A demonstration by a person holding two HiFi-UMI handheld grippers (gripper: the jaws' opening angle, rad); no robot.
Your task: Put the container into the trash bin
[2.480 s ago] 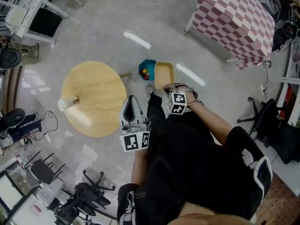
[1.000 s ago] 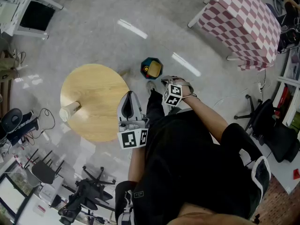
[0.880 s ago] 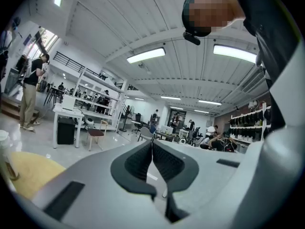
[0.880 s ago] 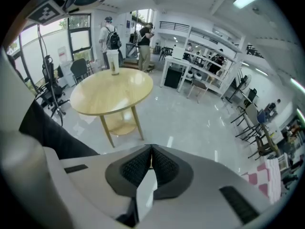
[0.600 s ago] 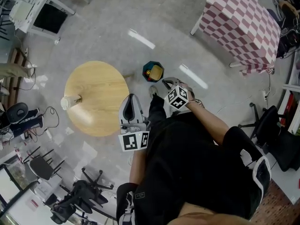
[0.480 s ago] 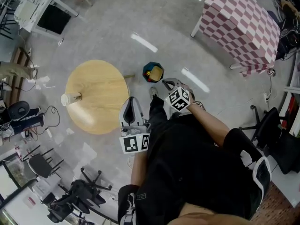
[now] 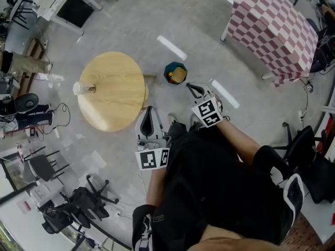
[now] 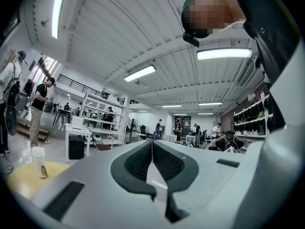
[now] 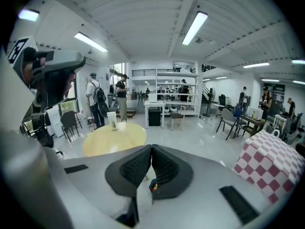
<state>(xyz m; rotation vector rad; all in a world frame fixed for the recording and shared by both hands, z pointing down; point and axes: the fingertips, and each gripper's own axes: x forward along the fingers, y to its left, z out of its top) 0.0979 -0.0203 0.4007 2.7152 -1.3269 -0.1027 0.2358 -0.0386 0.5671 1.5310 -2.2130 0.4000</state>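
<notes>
The teal trash bin [image 7: 175, 72] stands on the floor beside the round wooden table [image 7: 111, 90], and the yellow container [image 7: 179, 75] lies inside it. My right gripper [image 7: 190, 87] hangs just below and right of the bin, shut and empty. In the right gripper view its jaws [image 9: 151, 147] meet, with a sliver of the bin [image 9: 151, 185] showing beneath them. My left gripper [image 7: 148, 109] is by the table's near edge, shut on nothing. Its pads touch in the left gripper view [image 8: 152, 141].
A white cup [image 7: 78, 88] stands on the table's far left rim. A table with a red-checked cloth [image 7: 272, 27] is at the upper right. Office chairs [image 7: 78, 205] and desks [image 7: 68, 7] ring the room. People stand in the background [image 9: 95, 104].
The yellow container, held at the bin 2.5 s ago, now lies in the bin. My right gripper has pulled up and back from it, empty. My left gripper has shifted along the table edge.
</notes>
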